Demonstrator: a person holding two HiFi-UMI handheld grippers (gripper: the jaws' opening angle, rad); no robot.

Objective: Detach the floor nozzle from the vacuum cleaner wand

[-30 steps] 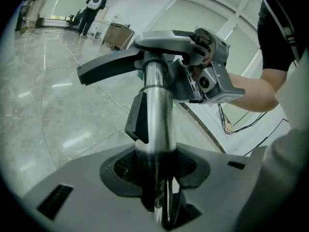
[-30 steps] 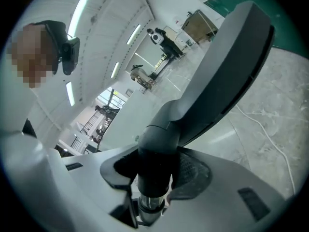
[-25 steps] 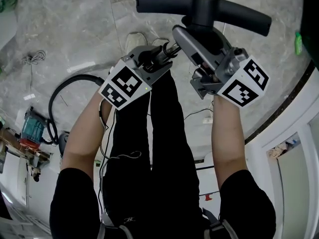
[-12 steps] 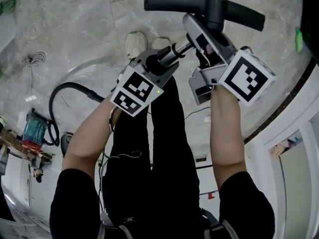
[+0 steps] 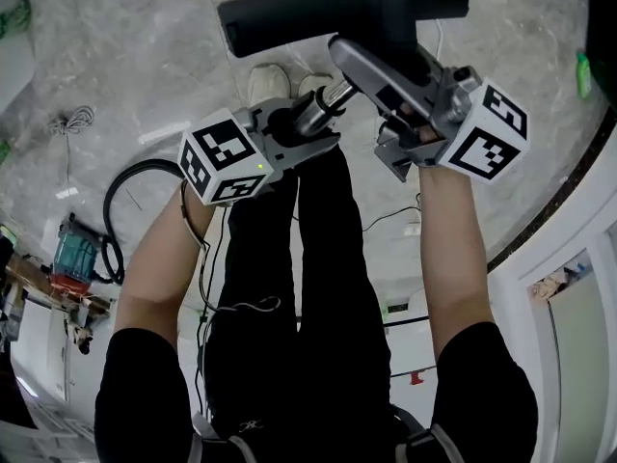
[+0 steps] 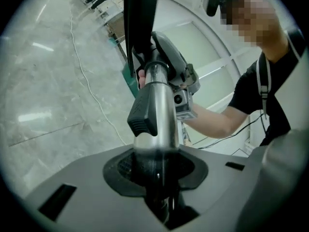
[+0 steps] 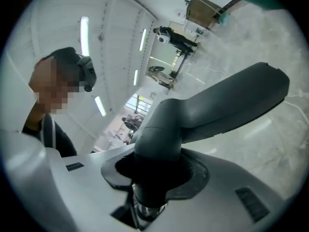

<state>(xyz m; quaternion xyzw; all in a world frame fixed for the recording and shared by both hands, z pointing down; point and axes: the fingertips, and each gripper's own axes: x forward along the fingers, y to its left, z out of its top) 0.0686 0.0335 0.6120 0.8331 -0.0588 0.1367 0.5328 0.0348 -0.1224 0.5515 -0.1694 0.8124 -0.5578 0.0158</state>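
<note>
Grey-black plastic, that's the floor nozzle [image 5: 337, 13]: a long bar held up off the ground at the far end of my reach, above my white shoes [image 5: 268, 80], lying approx left to right. Its neck [image 7: 159, 139] runs back toward me & acts as a socket. The end of the shiny metal wand [image 6: 161, 115] sits inside it, so nozzle & wand are still joined.

The right tongs [image 5: 376, 70] have just been closing. Their jaws are clamped on the neck, one each side, w/ the dark pads pressed against it. The right gripper view shows a bit of metal tube just below the neck, btwn the jaws.

The left tongs [image 5: 307, 119] have just been closing too. Their jaws are clamped on the wand tube, w/ the pads hugging it, just on my side of the black catch block [image 6: 145, 112] on the wand's collar. The two tongs sit close together, nearly tip to tip, left on the wand & right on the nozzle side. Both point away from me, roughly level.

Below is the pale marble floor [image 5: 145, 56]. On the left a black hose [image 5: 145, 166] loops round toward a teal machine [image 5: 69, 251] at the near left edge. A white cord bundle [image 5: 67, 119] lies farther off on the left. A thin black cable [image 5: 386, 218] trails on the floor right of my legs.
</note>
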